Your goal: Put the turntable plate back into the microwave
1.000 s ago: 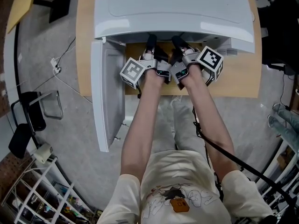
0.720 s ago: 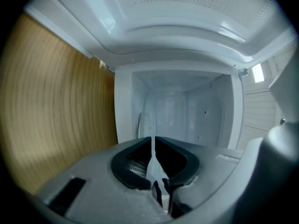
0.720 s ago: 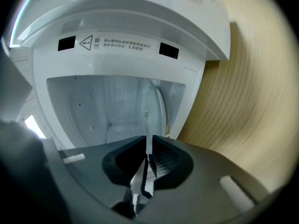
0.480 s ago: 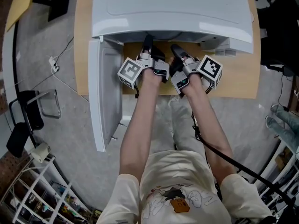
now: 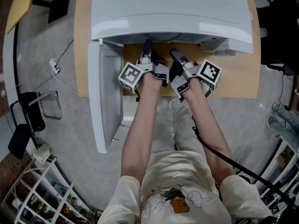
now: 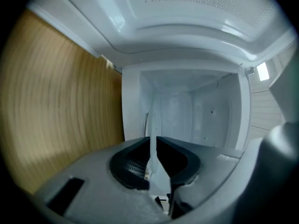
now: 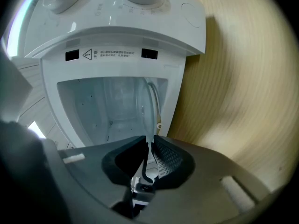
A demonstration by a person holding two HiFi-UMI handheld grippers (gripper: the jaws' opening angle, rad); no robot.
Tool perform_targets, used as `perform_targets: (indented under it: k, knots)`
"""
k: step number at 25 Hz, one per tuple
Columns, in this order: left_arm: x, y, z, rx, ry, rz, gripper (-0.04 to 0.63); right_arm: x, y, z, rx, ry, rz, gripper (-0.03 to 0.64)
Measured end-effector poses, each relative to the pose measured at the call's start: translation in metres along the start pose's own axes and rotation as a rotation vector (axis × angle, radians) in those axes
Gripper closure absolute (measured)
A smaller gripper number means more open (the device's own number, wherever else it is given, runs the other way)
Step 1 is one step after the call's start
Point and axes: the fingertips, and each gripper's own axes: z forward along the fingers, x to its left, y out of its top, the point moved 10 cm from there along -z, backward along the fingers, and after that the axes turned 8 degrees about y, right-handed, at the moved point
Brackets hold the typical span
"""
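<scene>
Door point(image 5: 105, 101) is standing open to the left of the left gripper point(image 6: 153, 143). That gripper's jaws are opening, with the plate point(image 6: 150, 122) rim sitting between its pads. Ahead of both grippers the plate is reaching into the microwave point(image 5: 173, 8) cavity. Right gripper point(image 7: 149, 143) is pinching the rim in a narrow grip. Judgement: the 2 grippers should be lowering together, keeping the plate level and centred over the cavity floor, before either is letting go fully.

Wooden table point(image 5: 238, 78), wire rack point(image 5: 29, 190)
</scene>
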Motion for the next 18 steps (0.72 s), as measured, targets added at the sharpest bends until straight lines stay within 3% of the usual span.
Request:
perform_targets:
  k: [7, 18]
  knots:
    - [-0.004, 0.005, 0.01, 0.029, 0.012, 0.018, 0.59, -0.008, -0.001, -0.003, -0.004, -0.018, 0.016, 0.571]
    - [-0.009, 0.004, 0.011, 0.056, 0.0, 0.03, 0.577, -0.006, 0.0, -0.001, -0.014, -0.008, 0.033, 0.571]
